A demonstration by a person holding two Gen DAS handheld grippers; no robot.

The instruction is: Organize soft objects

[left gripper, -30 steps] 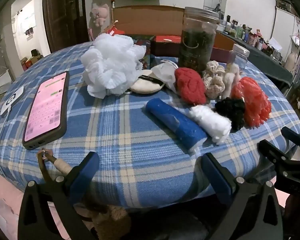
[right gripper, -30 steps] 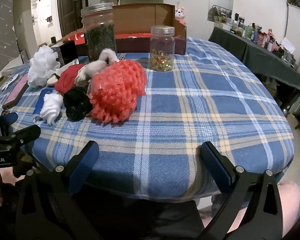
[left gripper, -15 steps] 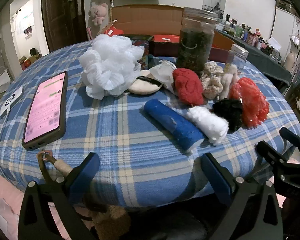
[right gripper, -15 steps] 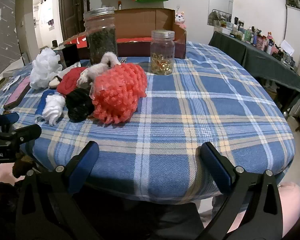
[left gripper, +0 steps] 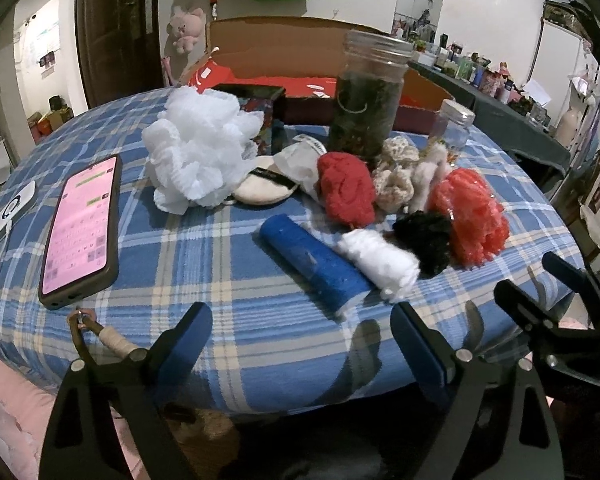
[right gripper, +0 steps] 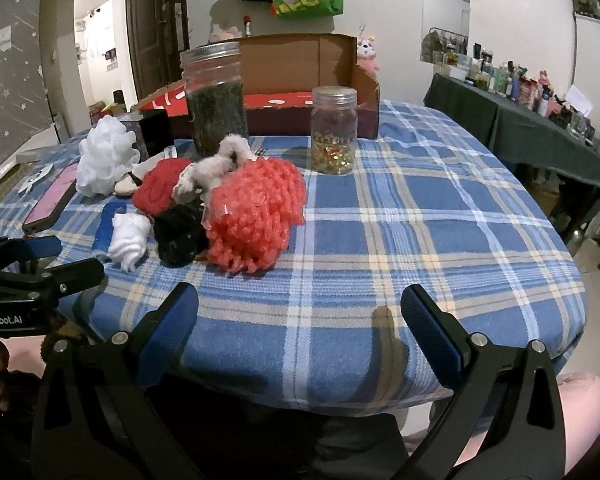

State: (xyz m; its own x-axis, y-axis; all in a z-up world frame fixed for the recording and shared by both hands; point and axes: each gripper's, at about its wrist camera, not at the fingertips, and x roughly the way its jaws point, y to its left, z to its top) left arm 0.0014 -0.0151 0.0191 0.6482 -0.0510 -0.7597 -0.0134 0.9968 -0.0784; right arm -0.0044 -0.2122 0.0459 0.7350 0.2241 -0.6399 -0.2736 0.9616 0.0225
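Both hand-held grippers, left (left gripper: 302, 344) & right (right gripper: 300, 324), hung released at desk (right gripper: 420, 240) edge. Blue roll (left gripper: 314, 268) lay just ahead of left, long axis diagonal, near end toward right; left nearer.

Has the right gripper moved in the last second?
Yes. The right gripper has risen and eased forward: judged against the small jar, the table sits lower and larger in its view than before.
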